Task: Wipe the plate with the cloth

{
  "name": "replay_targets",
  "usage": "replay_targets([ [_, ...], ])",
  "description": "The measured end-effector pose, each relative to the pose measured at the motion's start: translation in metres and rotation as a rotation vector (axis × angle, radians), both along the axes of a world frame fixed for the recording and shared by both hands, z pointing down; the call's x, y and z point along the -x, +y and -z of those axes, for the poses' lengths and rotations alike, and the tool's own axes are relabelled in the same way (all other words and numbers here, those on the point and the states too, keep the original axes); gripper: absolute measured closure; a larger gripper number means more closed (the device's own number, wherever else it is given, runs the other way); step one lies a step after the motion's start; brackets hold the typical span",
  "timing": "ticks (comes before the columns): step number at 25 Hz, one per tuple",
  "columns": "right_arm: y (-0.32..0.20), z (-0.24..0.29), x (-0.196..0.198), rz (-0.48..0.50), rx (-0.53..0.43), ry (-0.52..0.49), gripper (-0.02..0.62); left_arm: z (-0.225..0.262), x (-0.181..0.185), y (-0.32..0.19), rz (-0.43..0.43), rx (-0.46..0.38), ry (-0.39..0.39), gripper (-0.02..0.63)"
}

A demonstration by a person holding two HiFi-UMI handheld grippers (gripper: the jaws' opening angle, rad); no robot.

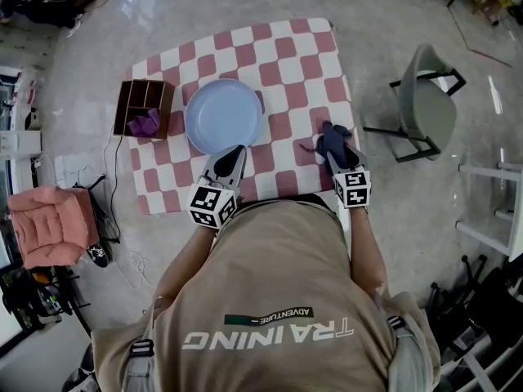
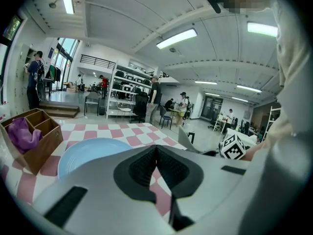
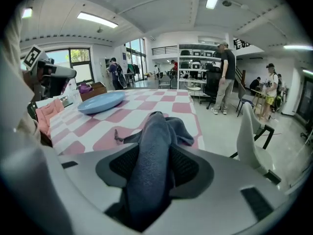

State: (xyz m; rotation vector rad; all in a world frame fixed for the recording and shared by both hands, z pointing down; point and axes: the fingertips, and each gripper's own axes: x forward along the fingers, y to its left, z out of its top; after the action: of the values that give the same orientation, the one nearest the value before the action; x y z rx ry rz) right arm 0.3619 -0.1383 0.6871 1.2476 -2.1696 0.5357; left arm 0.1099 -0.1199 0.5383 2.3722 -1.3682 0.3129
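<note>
A light blue plate (image 1: 223, 115) lies on the pink-and-white checked table (image 1: 282, 51), left of centre. It also shows in the left gripper view as the plate (image 2: 85, 153) and, far off, in the right gripper view as the plate (image 3: 101, 102). A dark blue-grey cloth (image 1: 333, 142) sits at the table's right side. My right gripper (image 1: 337, 159) is shut on the cloth (image 3: 152, 155), which runs between its jaws and drapes forward. My left gripper (image 1: 233, 158) is shut and holds nothing, just at the plate's near rim.
A brown wooden box (image 1: 144, 107) with a purple cloth (image 1: 145, 123) inside stands at the table's left edge. A grey chair (image 1: 426, 104) stands right of the table. A pink cushioned seat (image 1: 51, 224) is on the floor at left. People stand in the background.
</note>
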Motion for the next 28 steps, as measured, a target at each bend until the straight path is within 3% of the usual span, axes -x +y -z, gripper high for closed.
replay_targets([
  [8, -0.002, 0.000, 0.000, 0.011, 0.012, 0.025, 0.404, 0.002, -0.007, -0.002, -0.016, -0.004, 0.018, 0.594],
  [15, 0.000, 0.004, 0.003, 0.060, 0.023, 0.064, 0.473, 0.007, -0.004, 0.000, -0.005, -0.018, 0.019, 0.594],
  [22, -0.006, 0.063, 0.033, 0.194, -0.087, 0.051, 0.480, 0.014, 0.013, 0.006, 0.051, -0.025, 0.016, 0.594],
  [28, -0.014, 0.108, 0.106, 0.392, -0.173, 0.020, 0.480, 0.013, 0.040, 0.016, 0.116, -0.038, 0.032, 0.594],
])
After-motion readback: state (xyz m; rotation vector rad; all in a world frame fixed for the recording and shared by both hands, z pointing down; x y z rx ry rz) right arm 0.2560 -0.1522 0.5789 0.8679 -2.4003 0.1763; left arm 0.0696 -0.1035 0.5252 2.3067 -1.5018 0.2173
